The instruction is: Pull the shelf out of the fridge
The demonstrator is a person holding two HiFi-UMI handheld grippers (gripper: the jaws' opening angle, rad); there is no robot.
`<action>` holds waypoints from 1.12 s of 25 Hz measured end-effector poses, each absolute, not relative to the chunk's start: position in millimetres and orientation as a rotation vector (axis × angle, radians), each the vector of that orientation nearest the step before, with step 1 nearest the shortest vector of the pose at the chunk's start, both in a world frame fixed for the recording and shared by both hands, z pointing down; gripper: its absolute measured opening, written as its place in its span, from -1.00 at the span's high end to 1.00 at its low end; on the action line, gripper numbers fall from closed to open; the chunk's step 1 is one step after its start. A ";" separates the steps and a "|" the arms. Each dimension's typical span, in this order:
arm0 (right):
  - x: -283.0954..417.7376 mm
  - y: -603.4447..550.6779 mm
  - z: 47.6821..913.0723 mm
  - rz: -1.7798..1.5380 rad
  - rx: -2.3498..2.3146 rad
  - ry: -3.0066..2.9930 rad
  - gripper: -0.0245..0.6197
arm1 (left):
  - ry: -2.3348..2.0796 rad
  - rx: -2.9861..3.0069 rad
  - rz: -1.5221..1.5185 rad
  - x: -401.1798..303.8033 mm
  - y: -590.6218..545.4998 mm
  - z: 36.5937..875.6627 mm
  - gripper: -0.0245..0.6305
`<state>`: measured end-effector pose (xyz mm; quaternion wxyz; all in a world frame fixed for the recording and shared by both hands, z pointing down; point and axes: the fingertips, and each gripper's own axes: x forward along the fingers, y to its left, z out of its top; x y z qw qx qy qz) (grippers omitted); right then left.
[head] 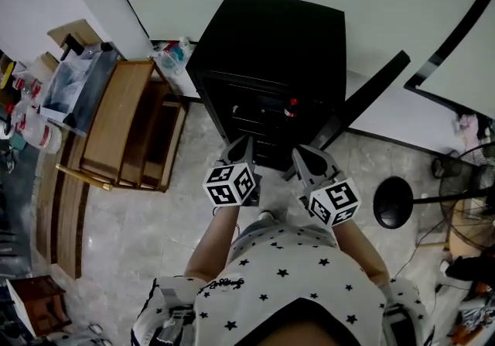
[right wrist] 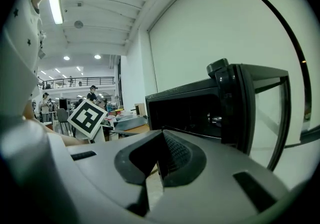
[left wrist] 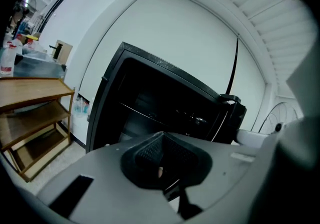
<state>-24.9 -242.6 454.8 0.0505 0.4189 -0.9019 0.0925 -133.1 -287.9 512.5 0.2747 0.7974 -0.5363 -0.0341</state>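
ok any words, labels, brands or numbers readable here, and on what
No text can be read in any view.
Cubes on the left gripper and right gripper: black-and-white square markers, no letters.
Red-capped bottle in the fridge: label too small to read.
Bottles at far left: labels blurred.

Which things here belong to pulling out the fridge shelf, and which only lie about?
For the job: fridge, its shelf, open door, left tongs, right tongs, both shut and empty.
Lying about: wooden rack, fan, clear bottle.
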 end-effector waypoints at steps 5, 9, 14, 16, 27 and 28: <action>-22.6 -247.7 456.5 0.289 1.309 -2.728 0.95 | -1.345 2.079 -0.199 -127.9 -310.5 522.1 0.89; -20.7 -247.5 457.6 0.297 1.324 -2.715 0.95 | -1.254 1.991 -0.338 -124.1 -329.8 528.7 0.89; -14.6 -247.0 459.9 0.304 1.351 -2.695 0.95 | -1.140 1.880 -0.530 -118.1 -352.6 531.0 0.89; -14.6 -246.2 460.5 0.309 1.359 -2.691 0.95 | -1.088 1.832 -0.618 -117.0 -362.2 529.3 0.89; -4.6 -242.7 462.0 0.319 1.342 -2.669 0.94 | -0.934 1.603 -0.930 -106.4 -410.9 534.8 0.56; -2.6 -244.1 462.2 0.319 1.338 -2.670 0.95 | -0.928 1.577 -0.947 -106.0 -415.2 538.3 0.53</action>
